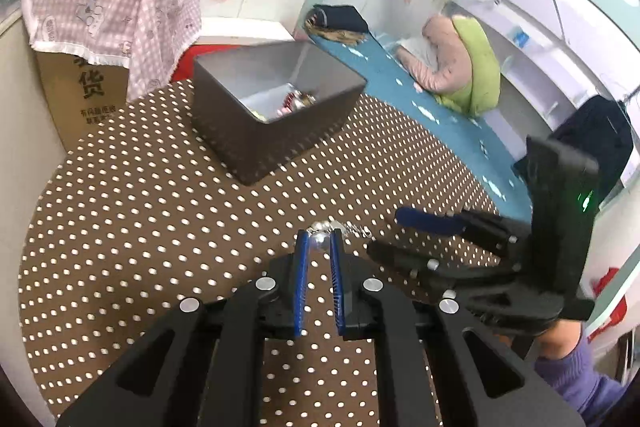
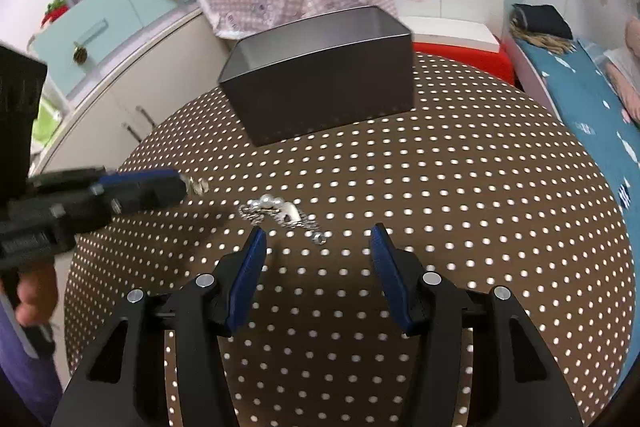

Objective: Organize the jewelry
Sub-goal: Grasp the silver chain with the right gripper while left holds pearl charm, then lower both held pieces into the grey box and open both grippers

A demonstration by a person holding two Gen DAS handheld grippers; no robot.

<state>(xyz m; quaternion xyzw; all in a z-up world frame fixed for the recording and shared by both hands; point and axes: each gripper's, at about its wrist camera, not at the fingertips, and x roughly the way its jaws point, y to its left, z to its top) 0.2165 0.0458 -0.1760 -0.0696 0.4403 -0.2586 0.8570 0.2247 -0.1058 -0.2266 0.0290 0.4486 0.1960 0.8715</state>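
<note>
1. Left claw (image 2: 188,185): one; closed tight on a small silver piece (image 2: 199,185), held above the dotted table (image 2: 440,227). Step judged in hand: carrying this piece to the box.
2. Pearl-and-chain piece (image 2: 280,213): one; lying on the table, just ahead of the right claw.
3. Grey box (image 2: 328,107): one; at the table's far side, some jewelry (image 1: 296,103) already inside. Next move judged: release over its opening.
4. Right claw (image 2: 318,247): one; half spread, nothing gripped.
</note>
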